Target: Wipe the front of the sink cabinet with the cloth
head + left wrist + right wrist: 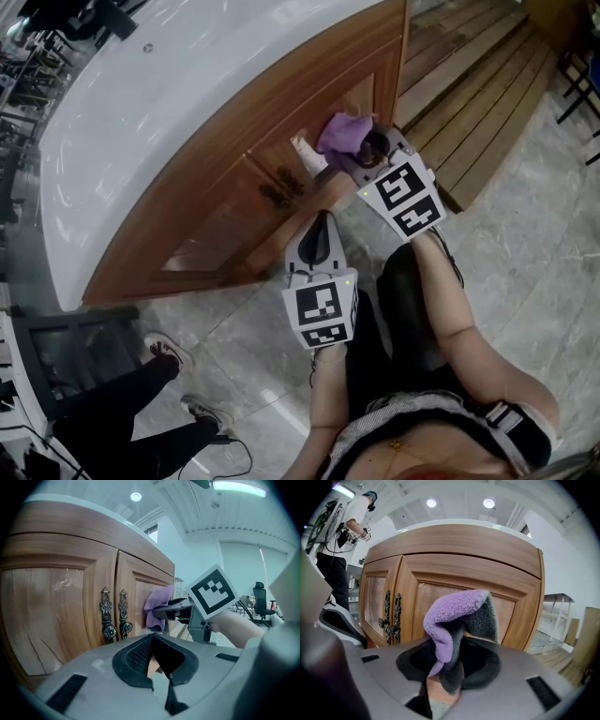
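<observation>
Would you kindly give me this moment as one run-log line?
right tool: shut on cloth, at cabinet front | left tool: shut, empty, off cabinet

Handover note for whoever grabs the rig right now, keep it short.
Left gripper: shut, empty, held low facing the door handles.
Right gripper: shut on the cloth, which is up at the door right of the handles on the cabinet; contact can't be confirmed.
Done: cloth is gripped and at the cabinet front. No wipe marks show, so coverage is unknown.
Left: wipe both doors and the frame, probably working from this door toward the handles.
</observation>
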The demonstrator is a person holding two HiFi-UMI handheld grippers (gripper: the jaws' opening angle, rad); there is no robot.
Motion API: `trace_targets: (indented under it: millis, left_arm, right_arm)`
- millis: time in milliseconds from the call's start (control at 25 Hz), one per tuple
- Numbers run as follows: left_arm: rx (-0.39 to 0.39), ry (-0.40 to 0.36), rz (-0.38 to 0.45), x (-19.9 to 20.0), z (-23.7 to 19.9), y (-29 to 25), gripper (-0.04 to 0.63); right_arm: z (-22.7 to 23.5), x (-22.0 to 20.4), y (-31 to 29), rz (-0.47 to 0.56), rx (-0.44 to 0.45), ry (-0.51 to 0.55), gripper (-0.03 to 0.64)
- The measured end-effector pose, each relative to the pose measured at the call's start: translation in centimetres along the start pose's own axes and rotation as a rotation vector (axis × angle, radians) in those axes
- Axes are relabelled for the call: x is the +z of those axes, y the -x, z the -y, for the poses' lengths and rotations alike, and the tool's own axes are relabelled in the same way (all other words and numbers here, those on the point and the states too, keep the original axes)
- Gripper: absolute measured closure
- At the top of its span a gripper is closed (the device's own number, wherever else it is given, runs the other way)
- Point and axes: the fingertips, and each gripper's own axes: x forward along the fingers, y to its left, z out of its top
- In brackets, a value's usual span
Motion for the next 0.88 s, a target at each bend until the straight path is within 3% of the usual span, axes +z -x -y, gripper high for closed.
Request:
trace_targets:
  millis: [760, 880]
  left_arm:
    - [-0.045, -0.007, -0.001, 0.4, 1.5, -2.5, 0.594]
    - [-0.058, -0.007, 0.005, 0.6, 2.0, -2.9, 0.594]
  right_arm:
    - [3.6, -1.0, 0.0, -0.024, -0.008, -0.026, 0.434]
    - [4.8, -1.4, 0.2, -0.043, -0.041, -0.006, 0.434]
